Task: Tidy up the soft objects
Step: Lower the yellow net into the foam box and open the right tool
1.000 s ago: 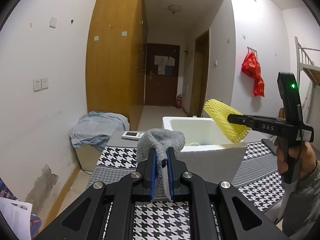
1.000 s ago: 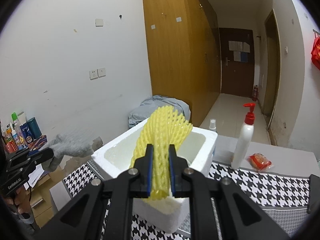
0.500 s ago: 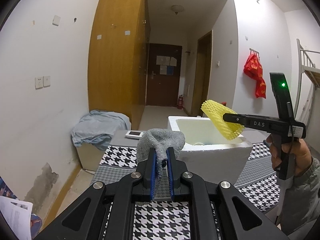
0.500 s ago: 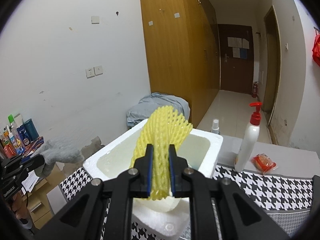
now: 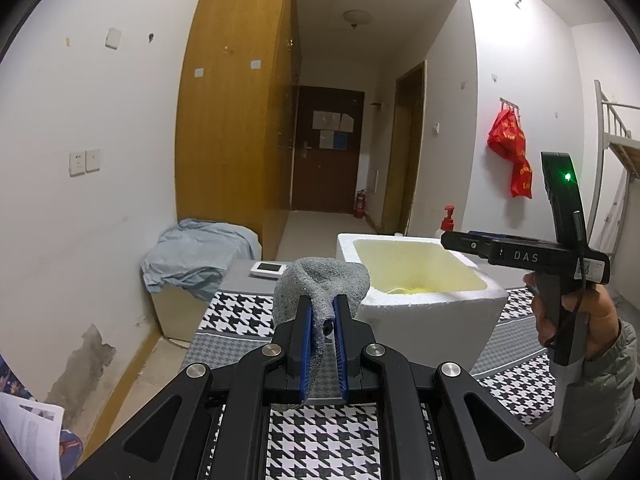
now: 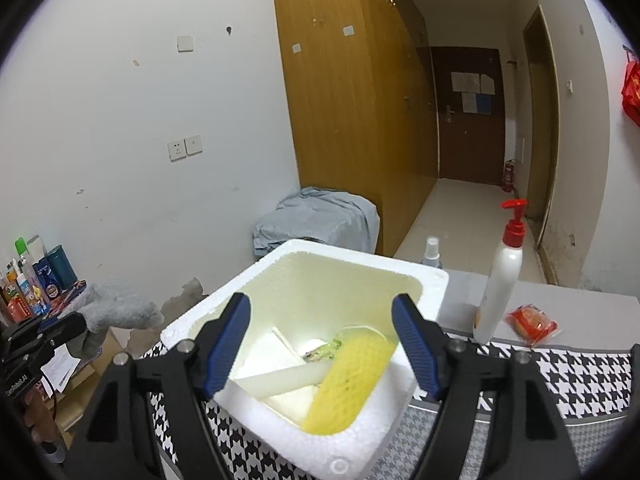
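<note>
My left gripper is shut on a grey knitted cloth, held above the houndstooth table, left of the white foam box. It also shows at the left edge of the right wrist view with the grey cloth. My right gripper is open and empty above the foam box; it also shows in the left wrist view. A yellow foam net sleeve lies inside the box, next to white foam pieces.
A white pump bottle with a red top, a small spray bottle and a red packet stand right of and behind the box. A small white device lies on the table's far side. A blue-grey sheet covers a low box by the wall.
My right gripper opened and the yellow net sleeve dropped into the foam box. My left gripper still holds the grey cloth, about where it was.
</note>
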{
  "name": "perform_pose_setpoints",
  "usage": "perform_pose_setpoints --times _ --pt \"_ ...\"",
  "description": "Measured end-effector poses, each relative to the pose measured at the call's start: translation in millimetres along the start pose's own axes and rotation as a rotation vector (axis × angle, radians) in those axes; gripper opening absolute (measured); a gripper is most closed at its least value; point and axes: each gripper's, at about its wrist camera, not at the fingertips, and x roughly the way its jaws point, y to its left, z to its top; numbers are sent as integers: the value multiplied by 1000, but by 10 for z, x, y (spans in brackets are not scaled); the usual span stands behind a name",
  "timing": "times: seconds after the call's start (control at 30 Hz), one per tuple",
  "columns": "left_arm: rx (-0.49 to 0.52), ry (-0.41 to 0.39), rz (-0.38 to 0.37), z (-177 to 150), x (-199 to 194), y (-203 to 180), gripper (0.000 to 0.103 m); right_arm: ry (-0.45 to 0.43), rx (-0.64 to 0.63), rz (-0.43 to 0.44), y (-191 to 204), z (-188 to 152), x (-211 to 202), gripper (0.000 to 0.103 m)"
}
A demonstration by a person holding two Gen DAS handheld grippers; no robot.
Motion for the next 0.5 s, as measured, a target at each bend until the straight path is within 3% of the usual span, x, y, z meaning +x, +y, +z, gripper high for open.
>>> perform_pose_setpoints --times 0.5 --pt "10 -1 -42 107 96 -52 11 -17 -4 -15 -66 -33 -178 81"
